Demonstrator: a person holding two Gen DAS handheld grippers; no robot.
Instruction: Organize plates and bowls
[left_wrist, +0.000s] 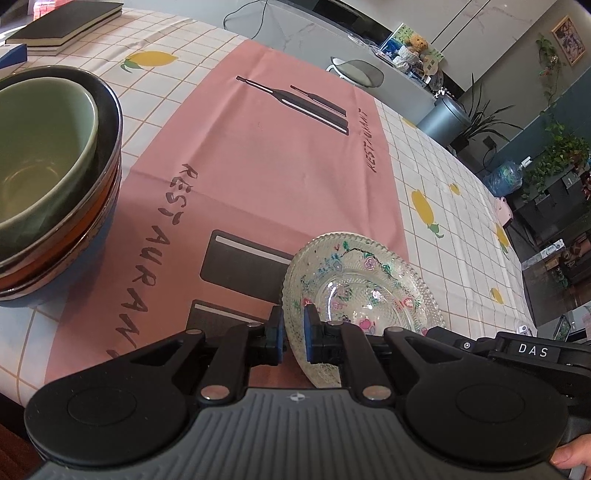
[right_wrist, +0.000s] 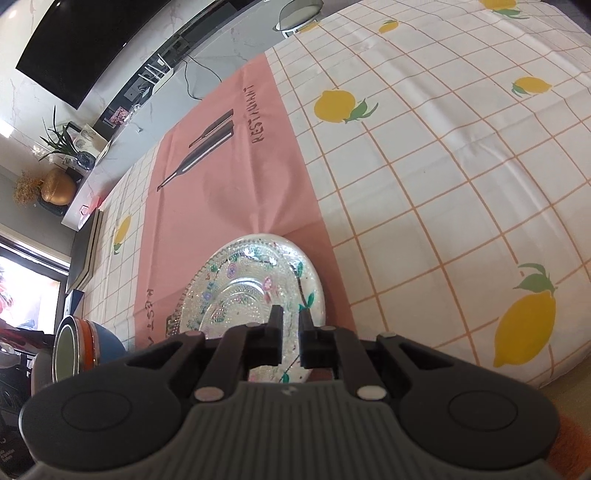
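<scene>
Both grippers pinch the rim of the glass plate (left_wrist: 364, 291), which sits tilted over the near end of the pink mat (left_wrist: 258, 155): the left gripper (left_wrist: 294, 334) clamps its left edge, the right gripper (right_wrist: 291, 338) its near edge. The bowl stack (left_wrist: 55, 177), green bowl (left_wrist: 40, 147) on top, stands at the mat's left edge, well apart from the plate.

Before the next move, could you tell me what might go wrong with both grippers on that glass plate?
1. The glass plate is pinched only at its rim by the left gripper and right gripper; uneven pulling might crack it or make it slip.
2. The stacked bowls sit nearby; a careless swing could knock them.
</scene>
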